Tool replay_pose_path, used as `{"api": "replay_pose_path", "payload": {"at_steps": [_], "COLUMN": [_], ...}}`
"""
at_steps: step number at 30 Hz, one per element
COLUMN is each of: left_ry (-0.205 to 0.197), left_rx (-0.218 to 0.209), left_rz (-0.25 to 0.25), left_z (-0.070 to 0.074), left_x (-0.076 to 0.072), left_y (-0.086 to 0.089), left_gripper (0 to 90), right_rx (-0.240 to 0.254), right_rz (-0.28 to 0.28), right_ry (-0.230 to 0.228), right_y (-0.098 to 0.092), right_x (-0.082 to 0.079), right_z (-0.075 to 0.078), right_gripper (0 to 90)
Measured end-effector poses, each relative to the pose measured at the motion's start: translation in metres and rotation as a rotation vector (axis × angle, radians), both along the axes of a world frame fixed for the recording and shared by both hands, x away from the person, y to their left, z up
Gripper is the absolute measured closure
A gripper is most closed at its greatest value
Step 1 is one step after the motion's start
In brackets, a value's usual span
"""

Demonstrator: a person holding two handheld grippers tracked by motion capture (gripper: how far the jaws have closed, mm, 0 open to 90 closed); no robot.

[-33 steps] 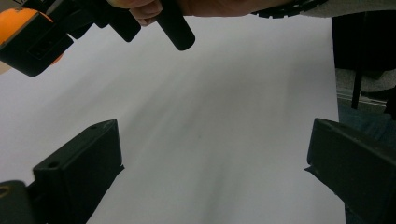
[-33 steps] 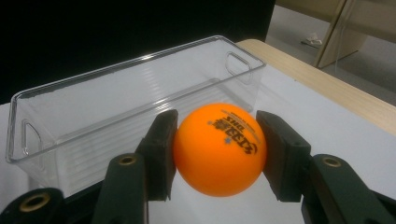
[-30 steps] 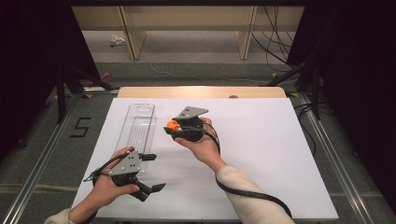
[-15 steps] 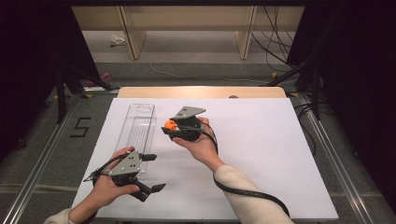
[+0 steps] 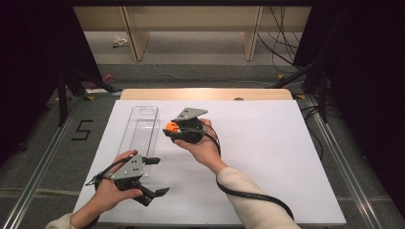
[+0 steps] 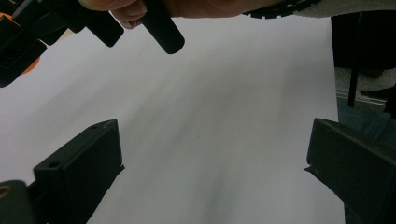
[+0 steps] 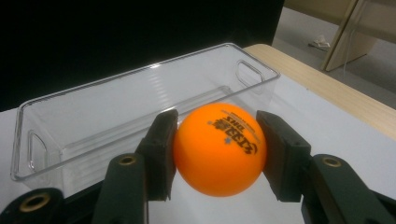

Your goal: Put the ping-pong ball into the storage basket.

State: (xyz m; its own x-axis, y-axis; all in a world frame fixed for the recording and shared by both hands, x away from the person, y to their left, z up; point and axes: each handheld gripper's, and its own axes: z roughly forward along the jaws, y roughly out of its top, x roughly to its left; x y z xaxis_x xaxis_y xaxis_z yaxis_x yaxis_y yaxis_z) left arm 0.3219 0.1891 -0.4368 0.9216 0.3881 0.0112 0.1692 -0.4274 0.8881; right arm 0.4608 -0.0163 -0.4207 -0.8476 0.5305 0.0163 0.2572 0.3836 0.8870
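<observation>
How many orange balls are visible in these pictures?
1. The orange ball is clamped between the jaws of the right tool, held beside the clear plastic bin over the white table. The bin looks empty, so none seems hidden.

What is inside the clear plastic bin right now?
Nothing: the clear plastic bin looks empty through its walls. The orange ball is clamped in the right tongs, outside it.

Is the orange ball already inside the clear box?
No, the orange ball is clamped in the right gripper, in front of the clear box.
</observation>
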Motion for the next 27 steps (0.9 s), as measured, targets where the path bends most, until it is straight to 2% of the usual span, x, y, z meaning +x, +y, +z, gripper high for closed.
{"api": "replay_pose_path", "payload": {"at_steps": [27], "left_ry": [-0.001], "left_rx": [0.002], "left_rz": [-0.004], "left_z": [0.0002], "left_x": [0.0], "left_y": [0.0001], "left_gripper": [3.0], "right_rx": [-0.001], "right_rz": [0.011], "right_ry": [-0.001], "right_y": [0.008], "right_x": [0.0026], "right_z": [0.0031], "right_gripper": [51.6]}}
